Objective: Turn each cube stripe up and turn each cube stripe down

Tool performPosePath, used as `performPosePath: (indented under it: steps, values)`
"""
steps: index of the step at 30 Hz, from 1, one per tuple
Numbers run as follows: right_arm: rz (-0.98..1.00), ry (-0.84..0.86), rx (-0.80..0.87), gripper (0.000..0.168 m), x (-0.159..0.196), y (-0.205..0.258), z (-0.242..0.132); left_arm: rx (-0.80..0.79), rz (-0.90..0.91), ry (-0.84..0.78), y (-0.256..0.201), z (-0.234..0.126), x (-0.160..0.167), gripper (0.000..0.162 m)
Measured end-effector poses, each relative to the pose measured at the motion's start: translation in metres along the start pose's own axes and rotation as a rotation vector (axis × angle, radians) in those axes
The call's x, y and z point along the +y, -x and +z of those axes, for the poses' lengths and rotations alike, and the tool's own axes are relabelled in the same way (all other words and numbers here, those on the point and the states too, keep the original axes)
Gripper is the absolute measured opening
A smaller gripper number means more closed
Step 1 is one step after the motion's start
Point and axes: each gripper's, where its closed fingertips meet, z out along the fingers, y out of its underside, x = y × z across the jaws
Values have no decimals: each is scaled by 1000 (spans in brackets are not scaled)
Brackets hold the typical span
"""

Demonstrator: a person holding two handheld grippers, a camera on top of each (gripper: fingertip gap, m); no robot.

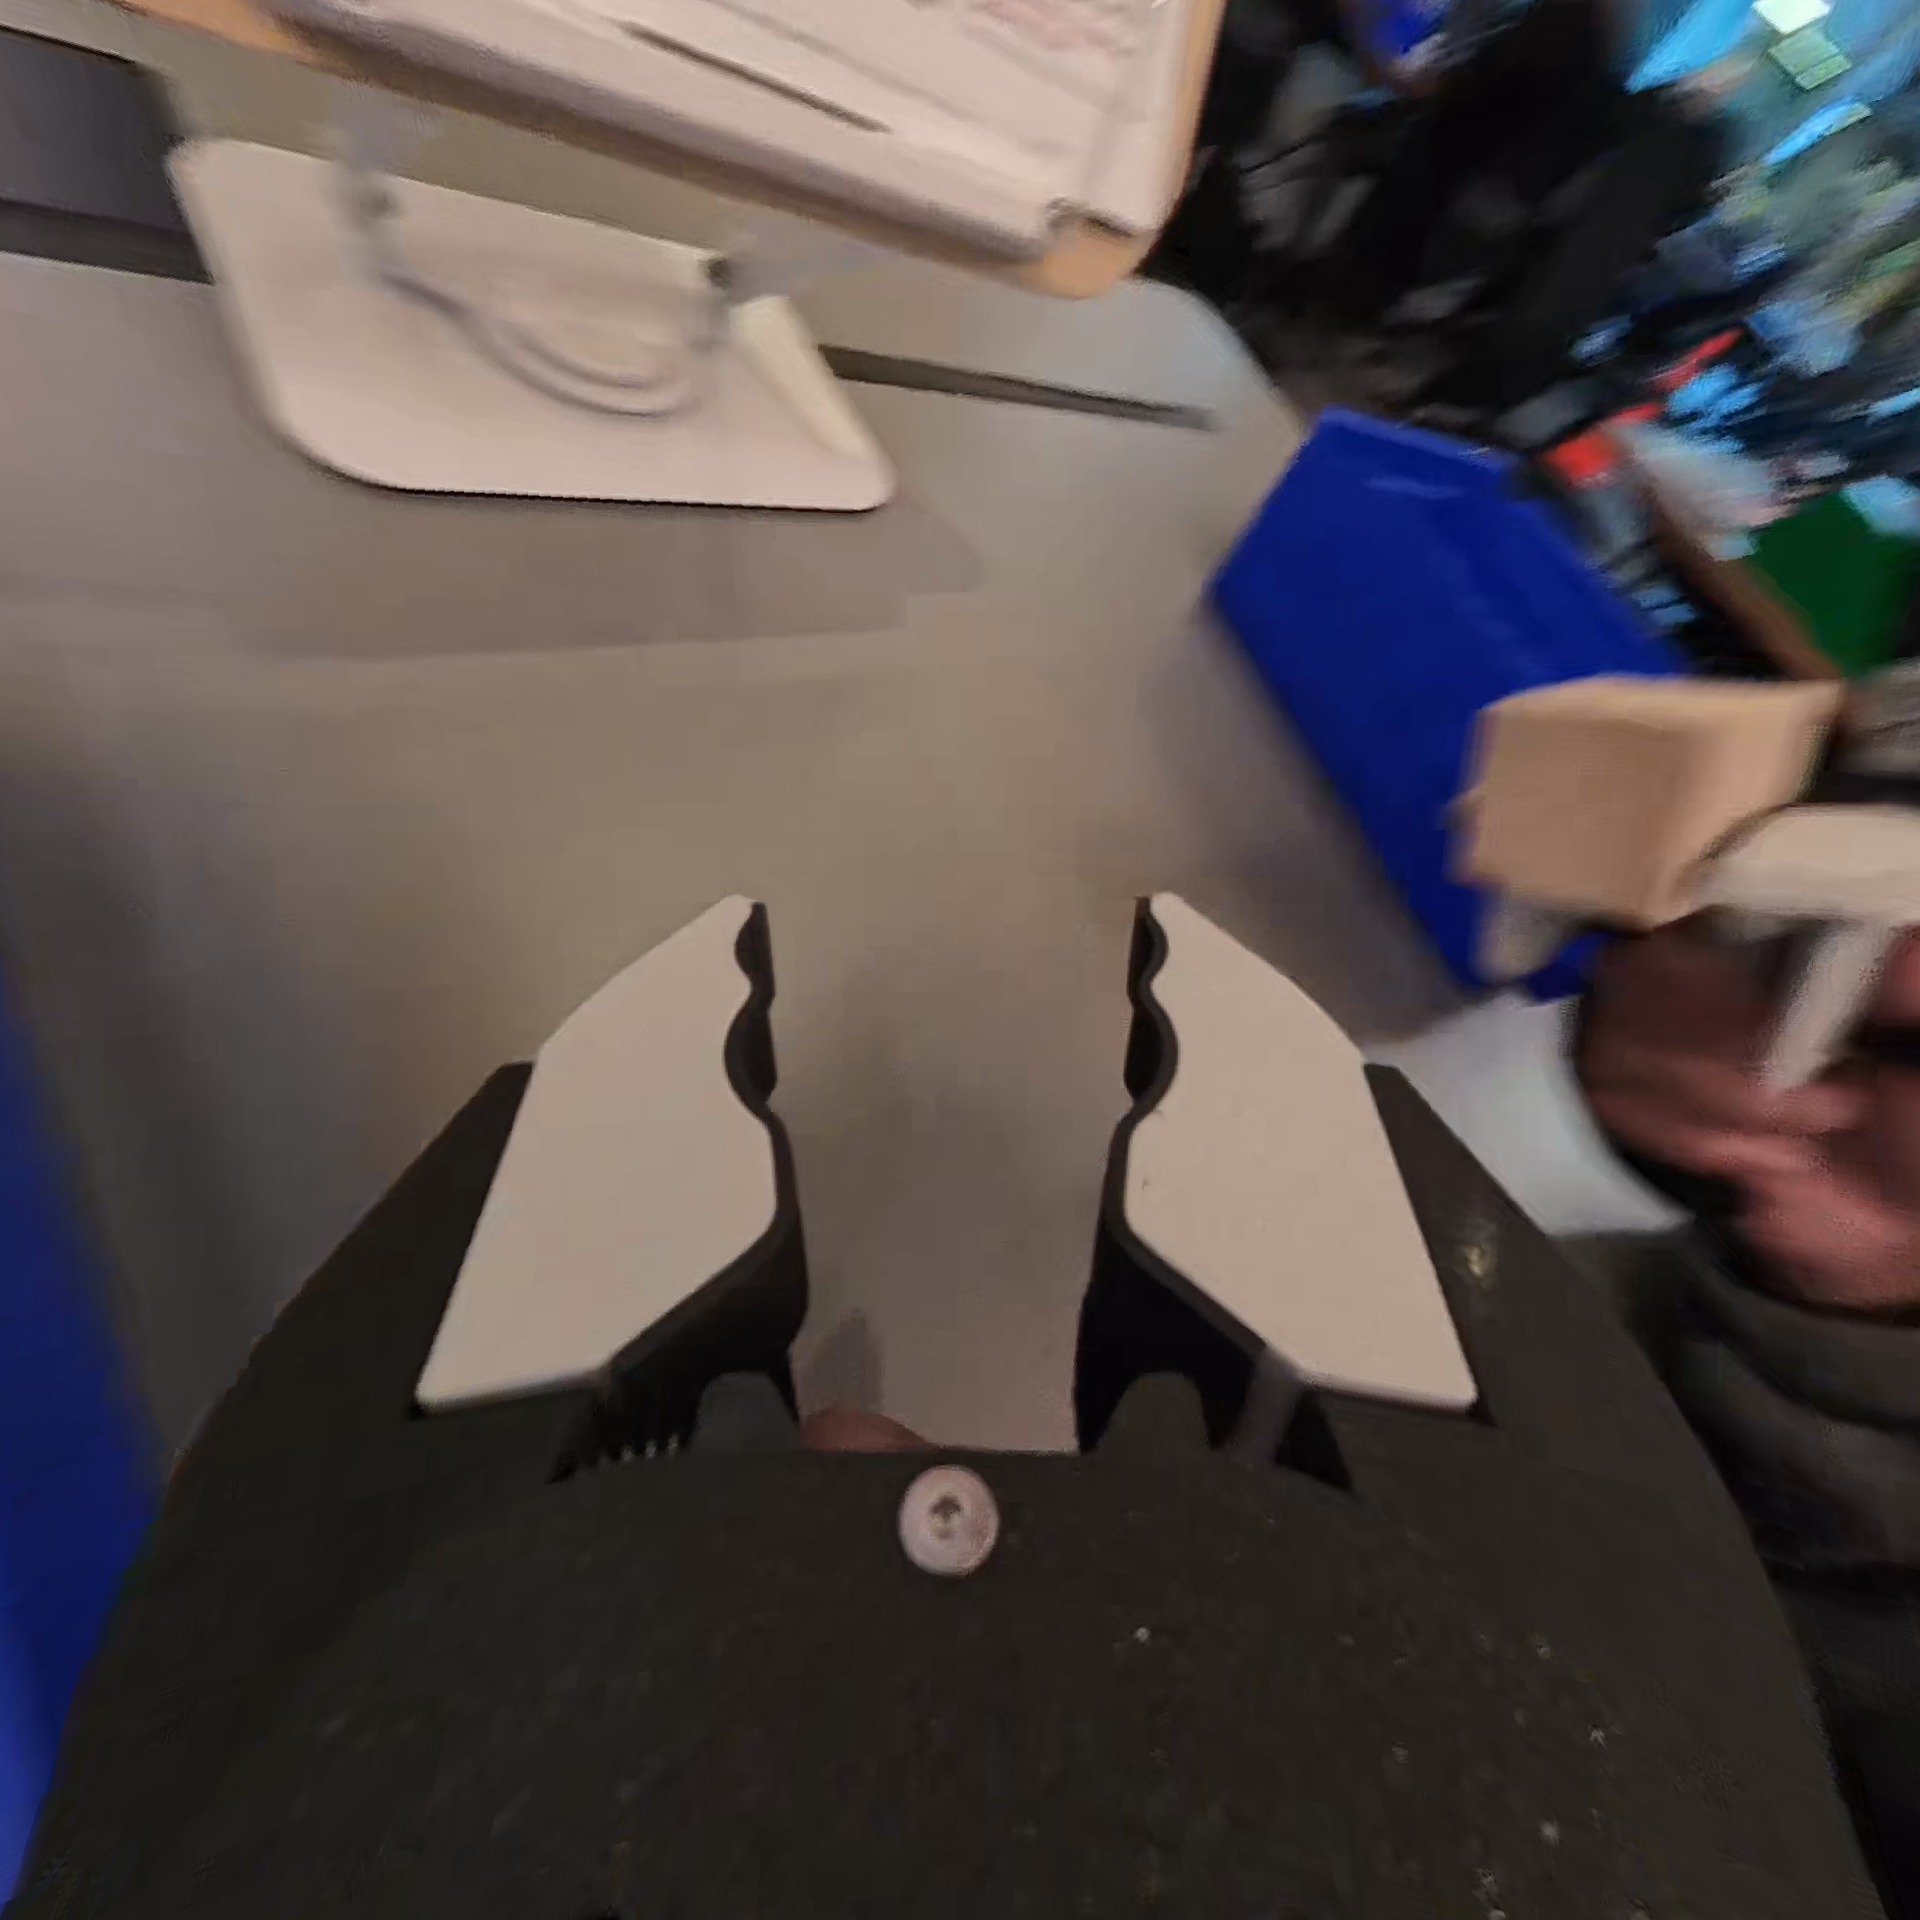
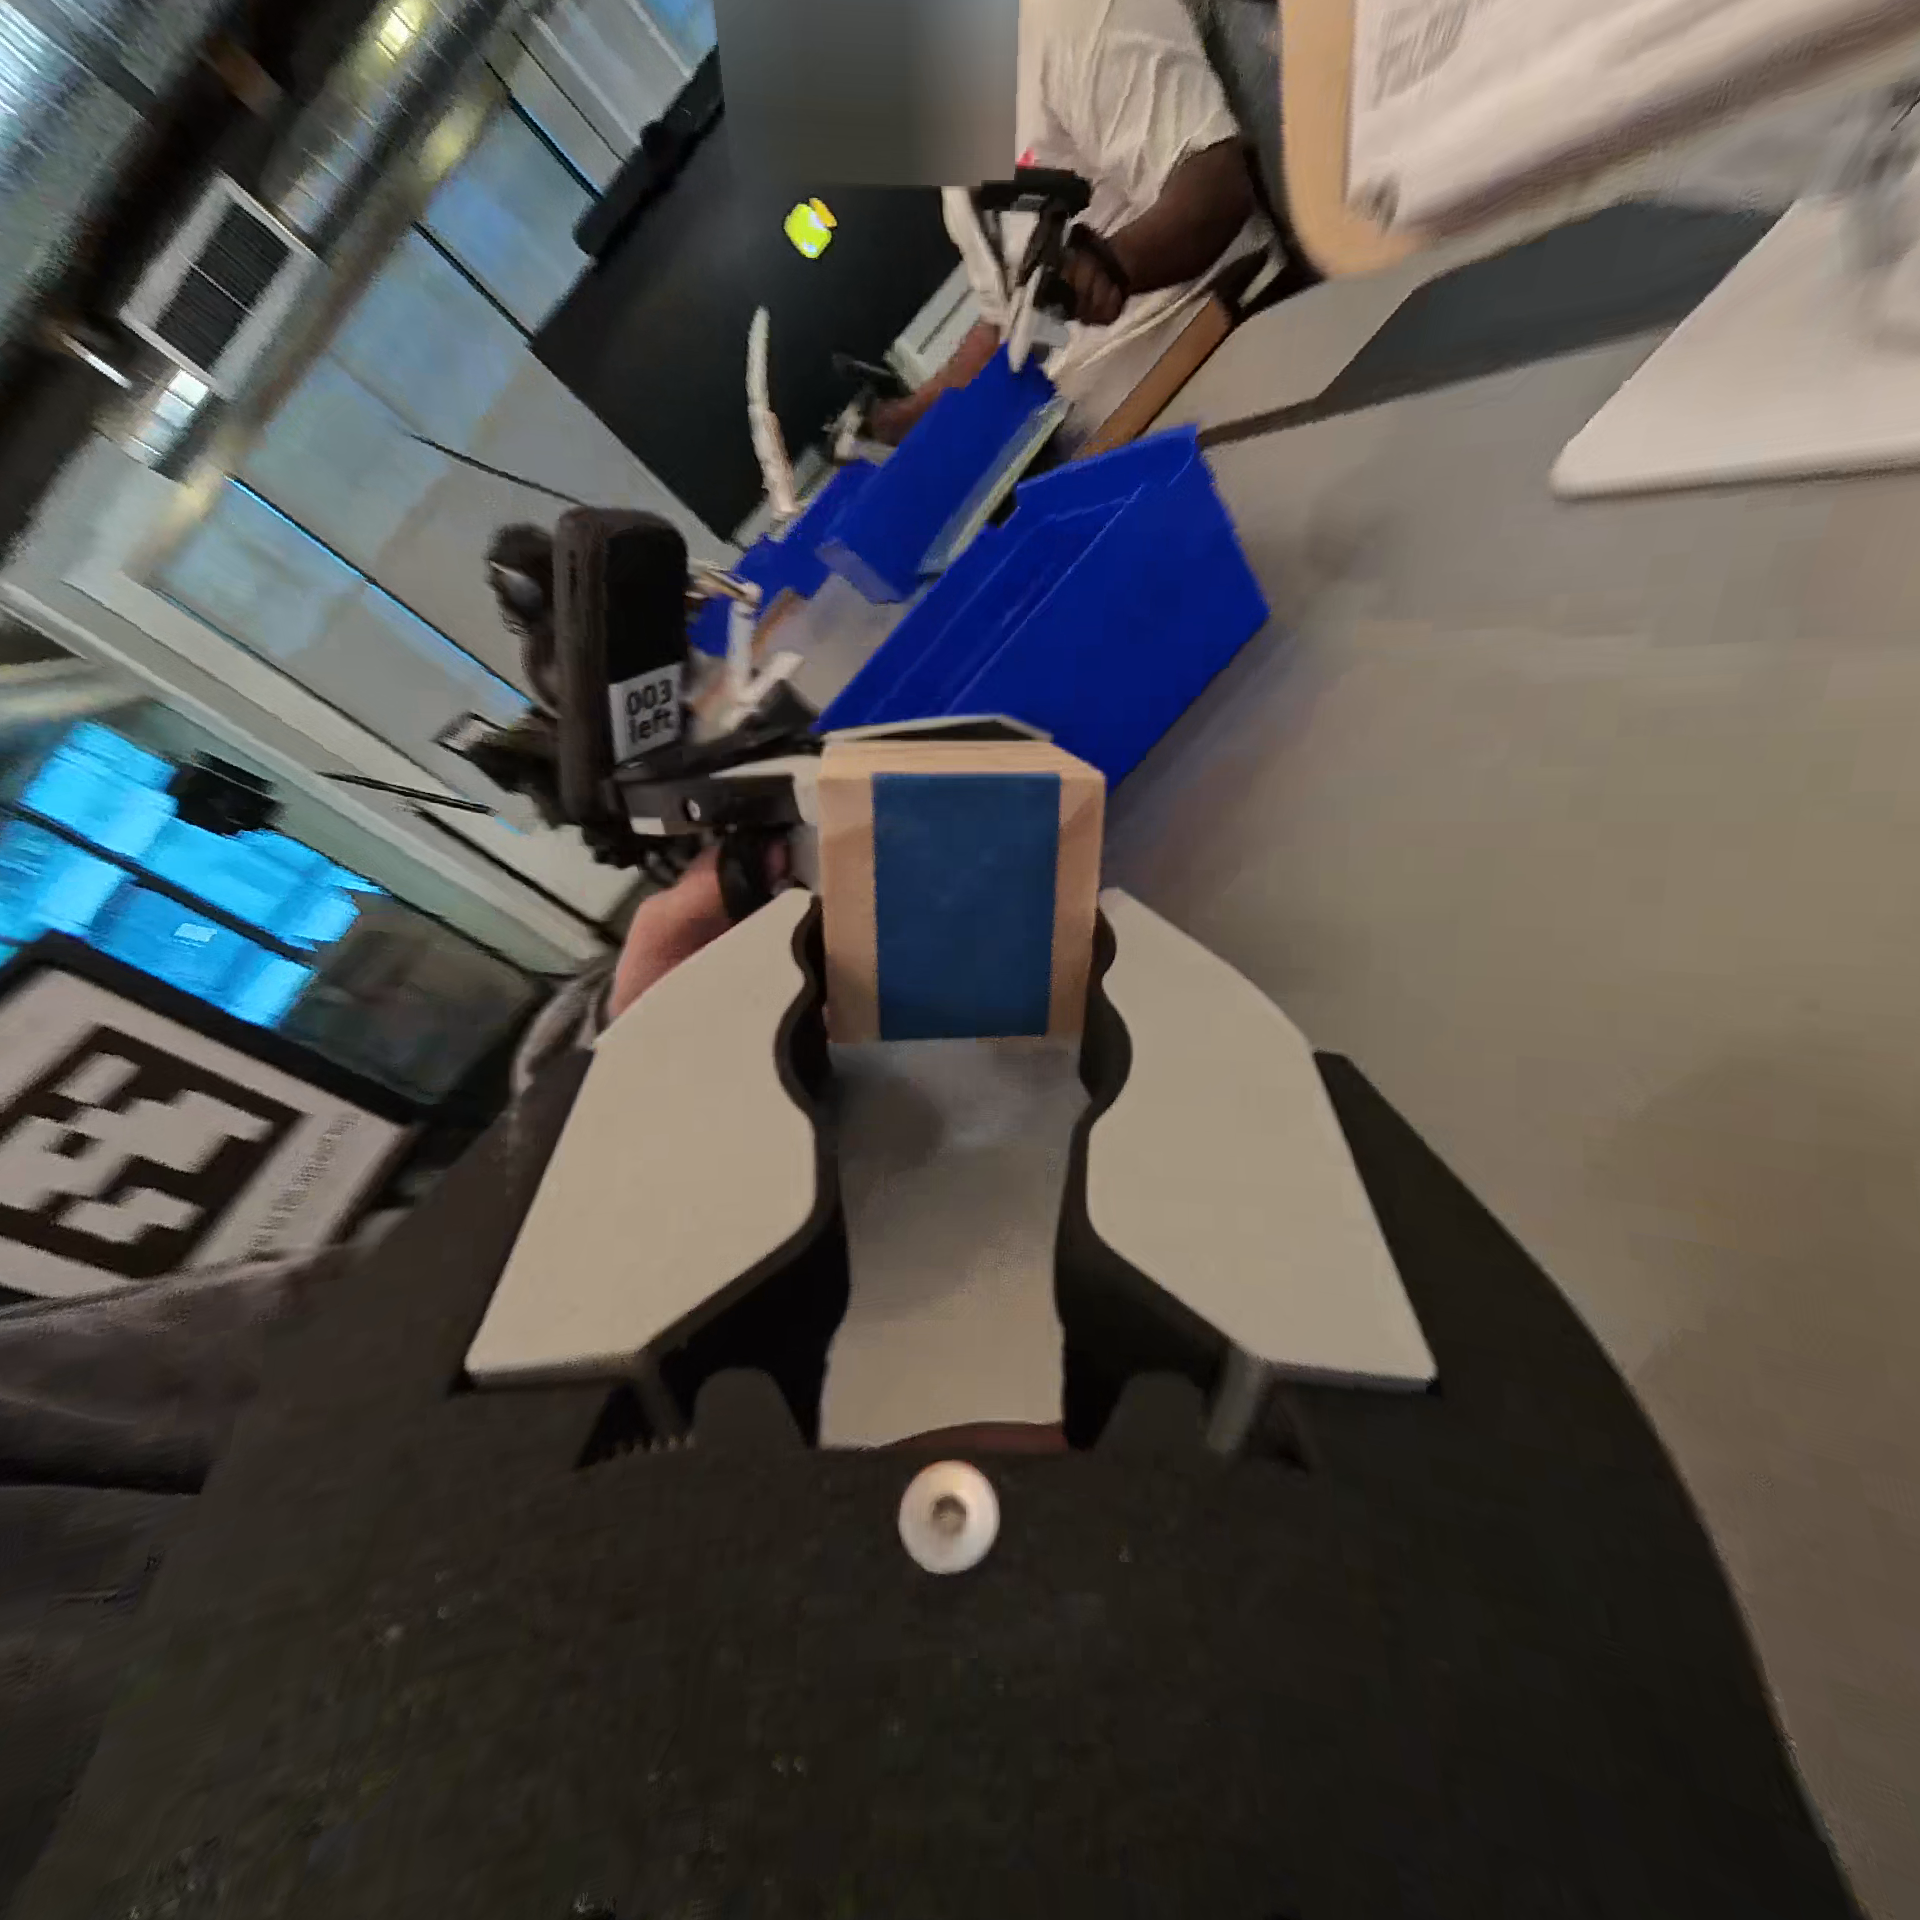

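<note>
A wooden cube [image 2: 961,894] with a blue stripe [image 2: 966,904] sits between my right gripper's [image 2: 956,906] fingertips. The striped face points back at the camera, and the right wrist view is strongly tilted. The cube is held in the air above the grey table [image 2: 1558,935]. In the left wrist view the same cube [image 1: 1642,800] shows at the right edge, plain wood sides only, in the right gripper's white fingers [image 1: 1787,883]. My left gripper [image 1: 948,914] is open and empty over bare table. It also shows beyond the cube in the right wrist view [image 2: 707,800].
A blue bin [image 1: 1403,644] stands on the table behind the cube, also in the right wrist view [image 2: 1091,623]. A white stand base [image 1: 499,343] carries a tilted board [image 1: 779,94] at the far side. A person in a white shirt [image 2: 1122,114] works at more blue bins [image 2: 935,436] beyond.
</note>
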Motion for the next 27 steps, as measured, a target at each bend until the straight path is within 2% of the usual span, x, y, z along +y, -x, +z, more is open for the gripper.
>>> performPosePath:
  steps: [2, 4, 8, 10, 12, 16, 20, 27]
  values:
    - [-145, -11, 126, 46, -24, -1, -27, -66, 44, 40, 10, 0, 9, 63]
    - [-287, -38, 316, 46, -53, -10, -69, -61, 51, 79, 8, 3, 14, 60]
    - [-442, -42, 871, 46, -94, -59, -195, -3, 40, 131, -4, 10, 24, 58]
    - [-364, 67, 1081, 46, -82, -92, -250, 9, 41, 147, -9, 14, 28, 57]
    - [-215, 187, 1162, 46, -55, -124, -281, 25, 48, 179, -14, 19, 34, 55]
    - [8, 340, 1246, 46, -12, -166, -308, 37, 52, 215, -20, 24, 42, 54]
    - [119, 488, 1240, 47, 23, -189, -309, 48, 49, 232, -23, 23, 44, 54]
    - [154, 553, 1276, 47, 39, -211, -309, 55, 38, 239, -21, 20, 44, 53]
